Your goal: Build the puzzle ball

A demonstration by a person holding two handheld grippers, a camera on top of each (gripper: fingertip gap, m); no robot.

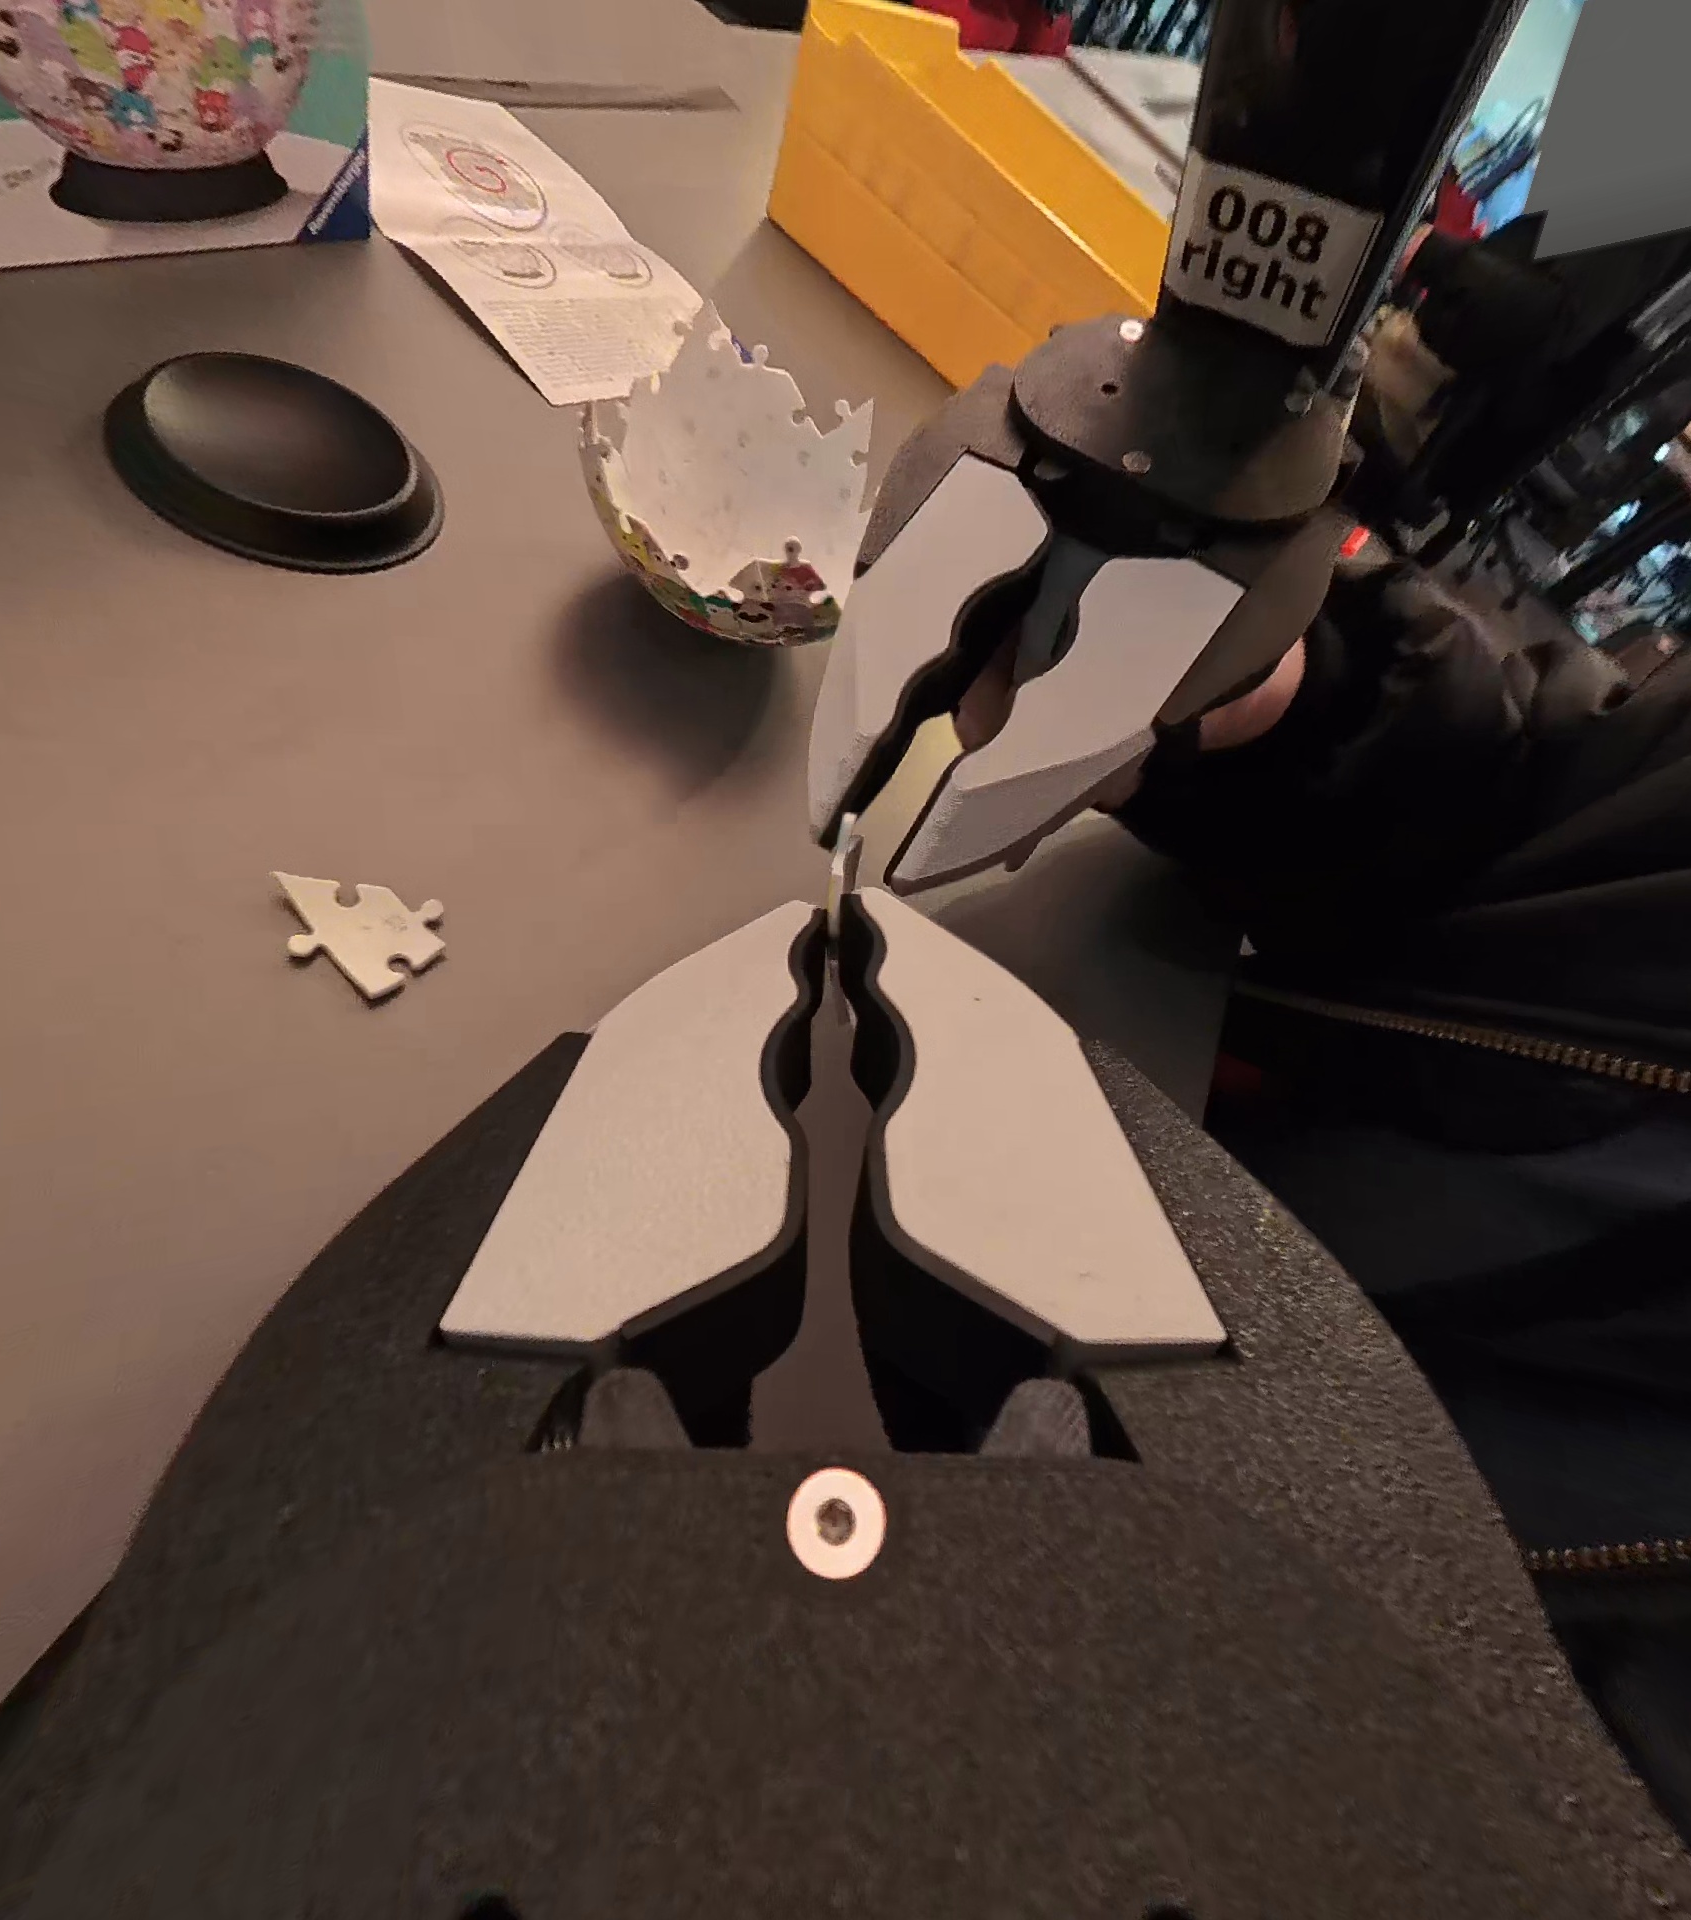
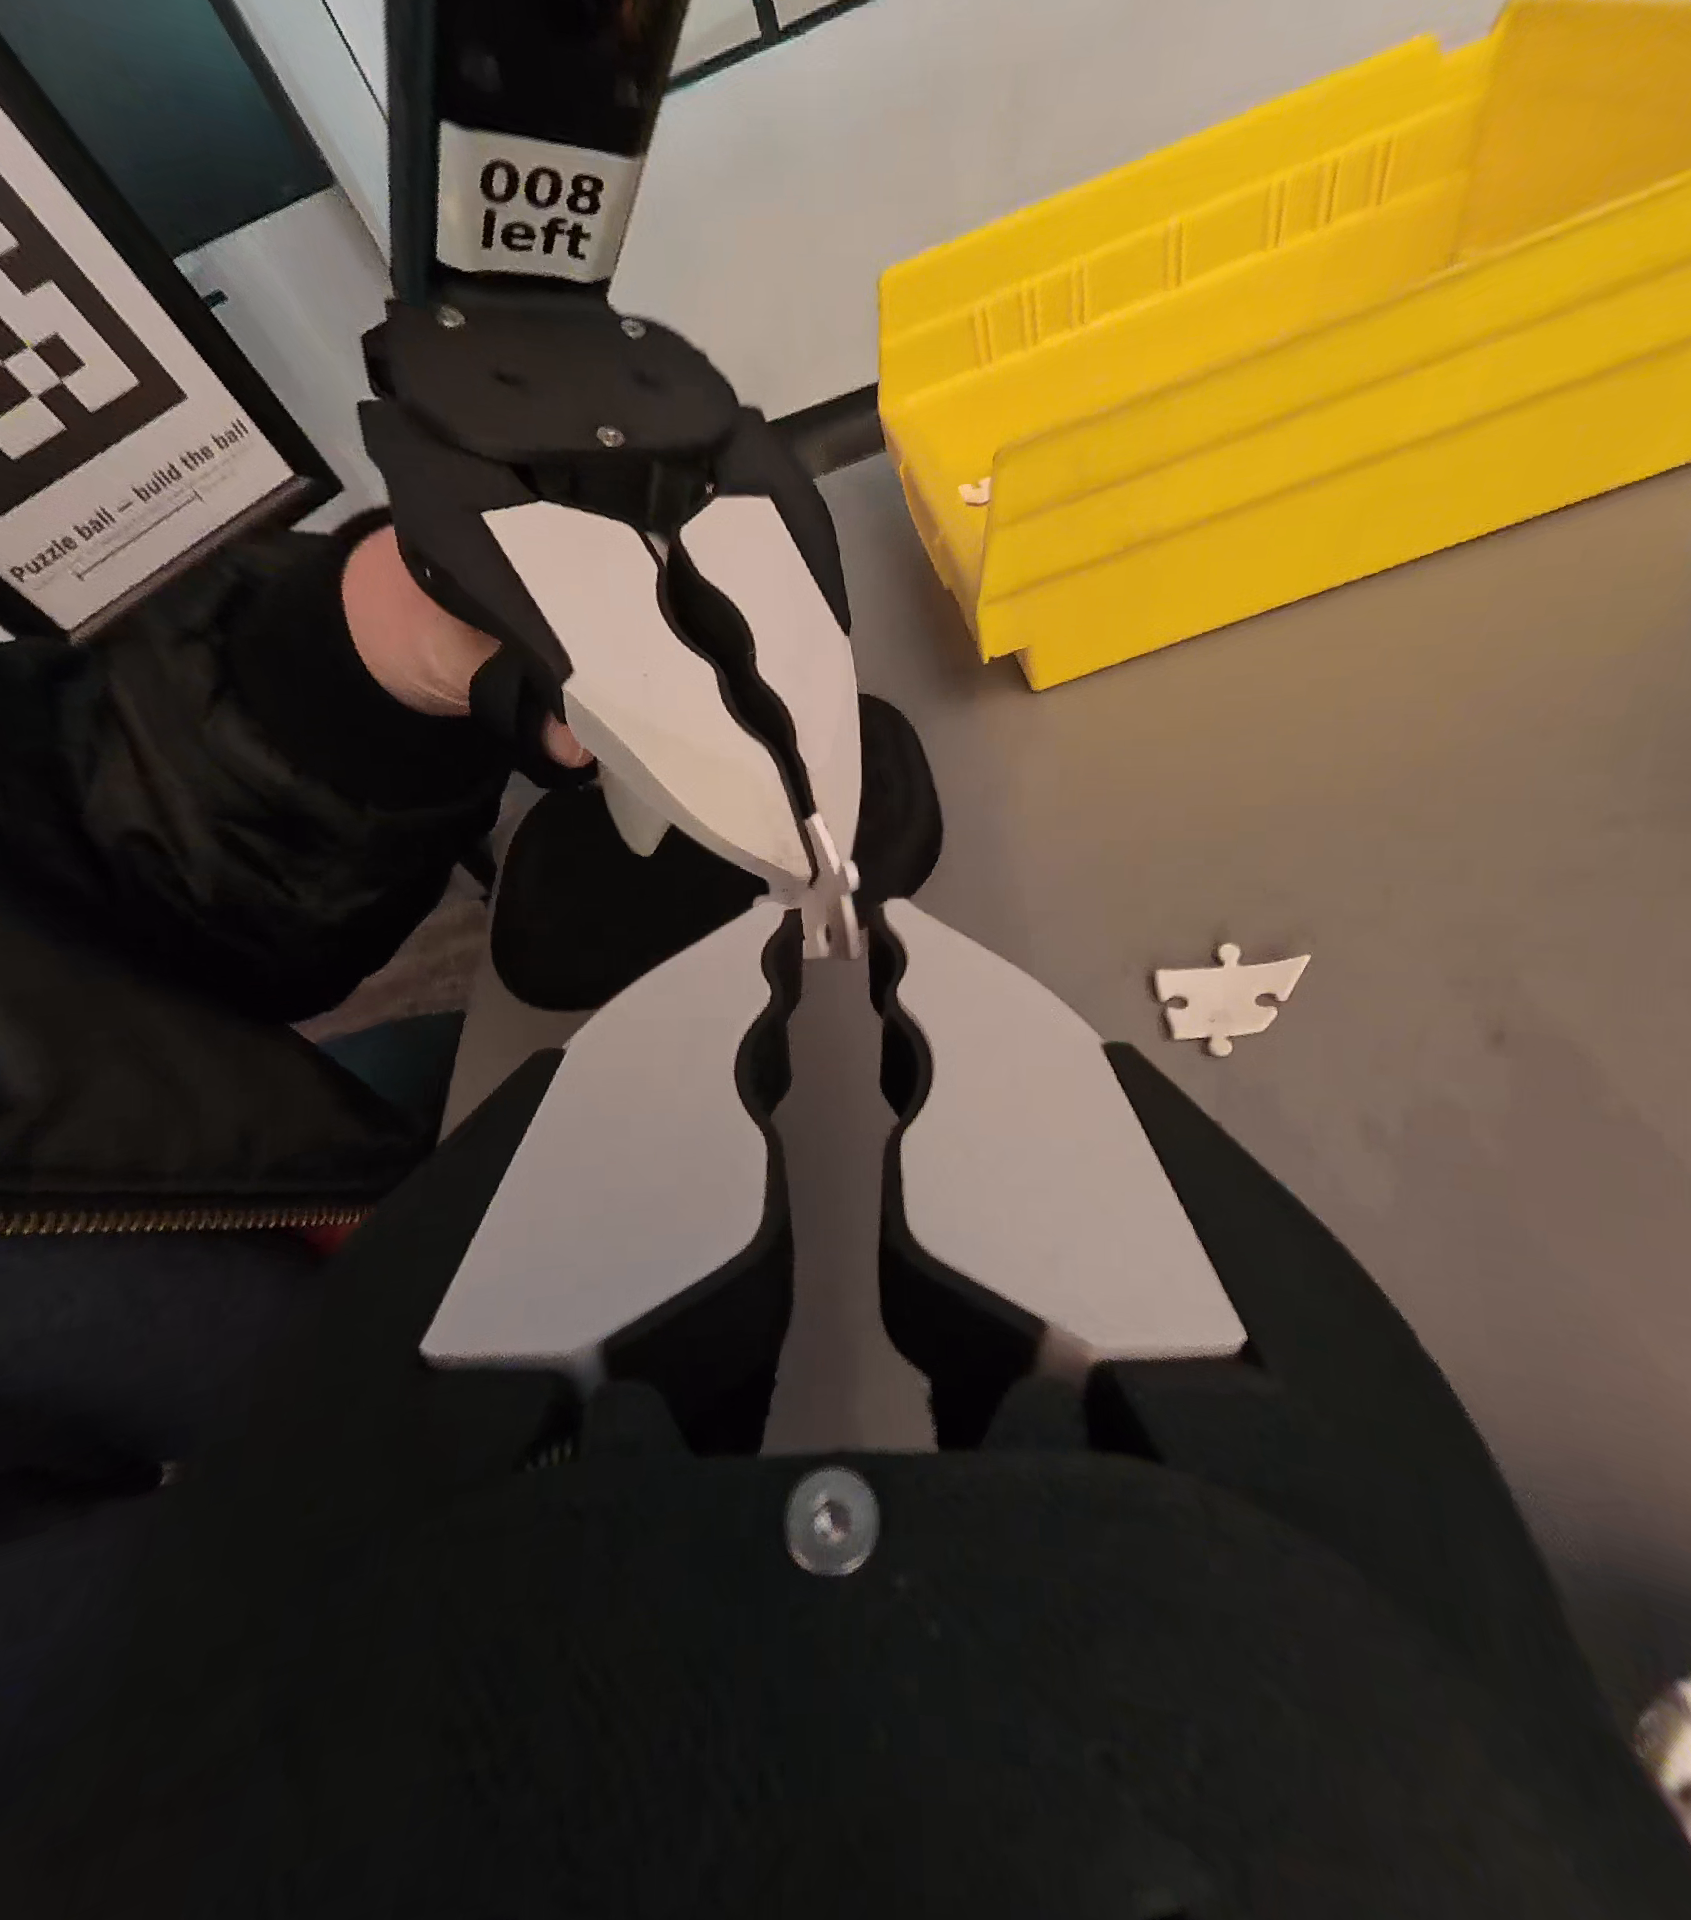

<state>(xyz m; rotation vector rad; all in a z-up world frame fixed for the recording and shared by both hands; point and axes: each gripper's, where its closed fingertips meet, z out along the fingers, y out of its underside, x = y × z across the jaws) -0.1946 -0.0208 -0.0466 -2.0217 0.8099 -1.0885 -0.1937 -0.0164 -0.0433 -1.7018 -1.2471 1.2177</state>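
plain grey desk (image 2: 1443, 935), pale wall (image 2: 924, 156) behind it, cluttered shelves (image 1: 1651, 416) off to one side, soft indoor light.

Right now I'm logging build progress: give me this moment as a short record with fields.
left gripper: shut on a white puzzle piece
right gripper: jaws narrowed around a white piece; grip unclear
pieces: meet between the two tips, held above the table
partial ball: open shell on the table, apart from both grippers
loose piece: flat on table, white side up
stand: black, bare
yellow bin: one small piece inside
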